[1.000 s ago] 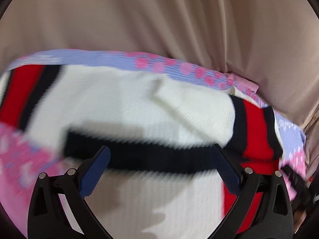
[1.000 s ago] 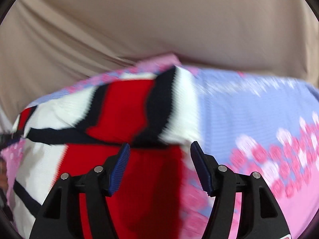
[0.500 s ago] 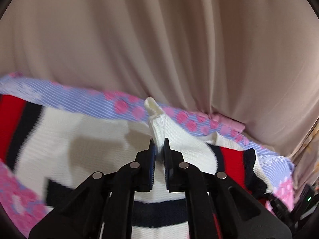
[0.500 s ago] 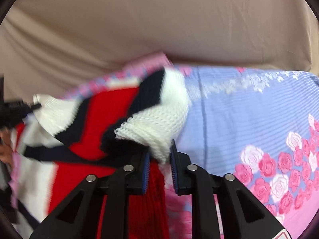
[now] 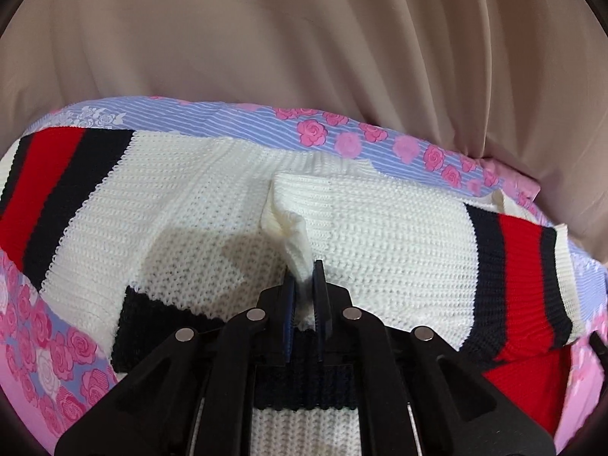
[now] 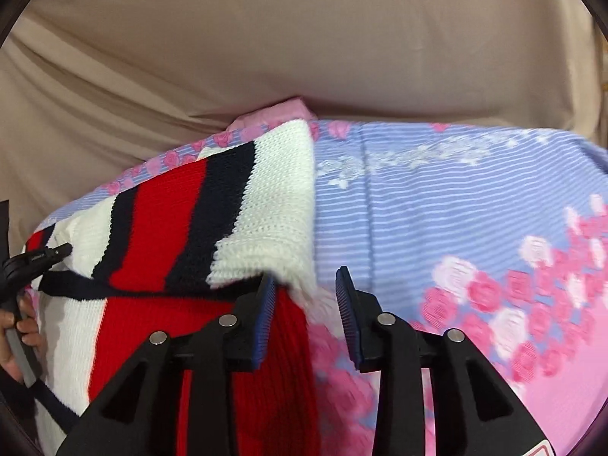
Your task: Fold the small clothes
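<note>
Right gripper (image 6: pixel 306 296) just released, jaws now wide beside the white, red and navy knitted sweater (image 5: pixel 380 235); left gripper (image 5: pixel 304 296) still pinching its white fold, sleeve fold seemingly laid.

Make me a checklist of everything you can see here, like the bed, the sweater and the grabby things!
Surface: a flowered sheet, lilac stripes with pink roses, spread flat.
Job's things: one knit sweater, white with red and navy stripes, lying on the sheet; a sleeve is folded over the body on the right side.
Clutter: nothing seen.
Grippers: left tool is shut on a pinch of white sweater knit. Right tool is open, at the sweater's edge, gripping nothing.
Cables: nothing seen.
Surroundings: a beige curtain hangs behind the sheet. In the right wrist view, the person's hand shows at the left edge, holding the other tool.
</note>
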A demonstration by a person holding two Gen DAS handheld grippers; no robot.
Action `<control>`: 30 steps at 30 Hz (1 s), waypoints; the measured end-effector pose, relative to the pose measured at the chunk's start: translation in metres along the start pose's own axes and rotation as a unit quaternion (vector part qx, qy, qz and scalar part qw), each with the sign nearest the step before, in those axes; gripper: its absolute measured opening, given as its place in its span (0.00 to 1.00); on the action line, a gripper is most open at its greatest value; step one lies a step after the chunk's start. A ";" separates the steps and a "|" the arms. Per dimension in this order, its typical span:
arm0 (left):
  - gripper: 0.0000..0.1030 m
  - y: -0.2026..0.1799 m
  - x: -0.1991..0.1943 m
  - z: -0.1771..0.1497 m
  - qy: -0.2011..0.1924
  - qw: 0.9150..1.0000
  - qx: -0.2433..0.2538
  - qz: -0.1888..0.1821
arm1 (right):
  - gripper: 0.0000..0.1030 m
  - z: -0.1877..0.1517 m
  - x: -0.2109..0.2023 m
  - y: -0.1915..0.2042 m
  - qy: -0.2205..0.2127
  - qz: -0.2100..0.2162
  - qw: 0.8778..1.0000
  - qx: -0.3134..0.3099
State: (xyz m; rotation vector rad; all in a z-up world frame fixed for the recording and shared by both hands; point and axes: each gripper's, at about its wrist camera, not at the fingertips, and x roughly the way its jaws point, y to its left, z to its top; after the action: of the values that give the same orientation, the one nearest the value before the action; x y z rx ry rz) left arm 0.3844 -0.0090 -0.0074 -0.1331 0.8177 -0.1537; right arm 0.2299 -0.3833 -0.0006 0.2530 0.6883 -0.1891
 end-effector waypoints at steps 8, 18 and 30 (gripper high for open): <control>0.11 0.005 -0.007 -0.004 -0.011 1.000 0.017 0.013 | 0.21 0.009 0.041 0.048 0.032 0.006 0.996 -0.088; 0.73 0.155 -0.081 -0.005 -0.051 0.991 -0.081 0.089 | 0.22 -0.032 -0.001 0.045 0.036 -0.034 0.996 -0.080; 0.68 0.416 -0.068 0.008 -0.065 0.908 -0.397 0.119 | 0.36 -0.122 -0.035 0.078 0.064 0.022 0.996 -0.057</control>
State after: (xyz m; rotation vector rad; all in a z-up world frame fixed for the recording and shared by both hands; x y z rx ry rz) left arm 0.3799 0.4123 -0.0271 -0.8004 0.7165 0.4296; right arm 0.1496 -0.2703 -0.0552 0.1721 0.8167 -0.0922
